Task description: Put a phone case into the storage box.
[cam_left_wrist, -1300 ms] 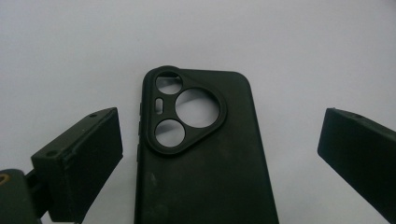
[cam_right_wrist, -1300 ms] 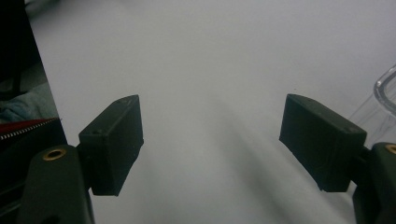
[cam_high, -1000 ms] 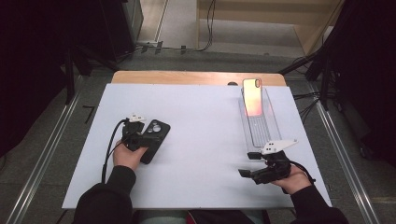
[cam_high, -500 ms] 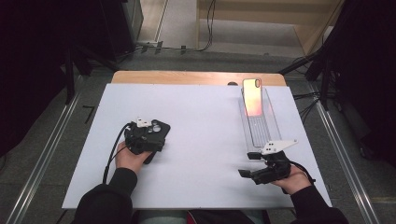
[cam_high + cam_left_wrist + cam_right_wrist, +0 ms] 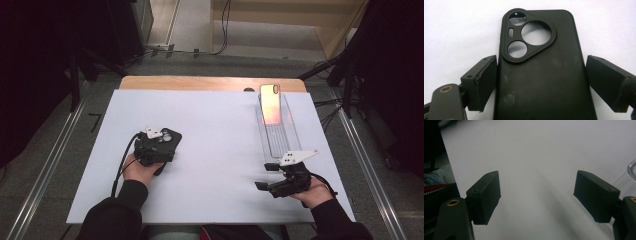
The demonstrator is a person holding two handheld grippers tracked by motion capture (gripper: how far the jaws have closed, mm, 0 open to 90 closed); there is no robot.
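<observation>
I see the white surface (image 5: 220,150) carrying a clear tray (image 5: 278,131) at its right, an orange phone (image 5: 270,103) propped at the tray's far end. At left, my left gripper (image 5: 541,82) is spread around a black phone case (image 5: 541,72) lying flat, jaws just beside its edges. My right gripper (image 5: 266,176) hovers spread, holding nothing, near the tray.

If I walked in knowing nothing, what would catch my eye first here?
Probably the glowing orange phone, propped in a clear stand at the far right of the white table. Next, the black phone case lying back-up on the left, between the open jaws of the left gripper. The right gripper sits open near the stand's close end.
</observation>
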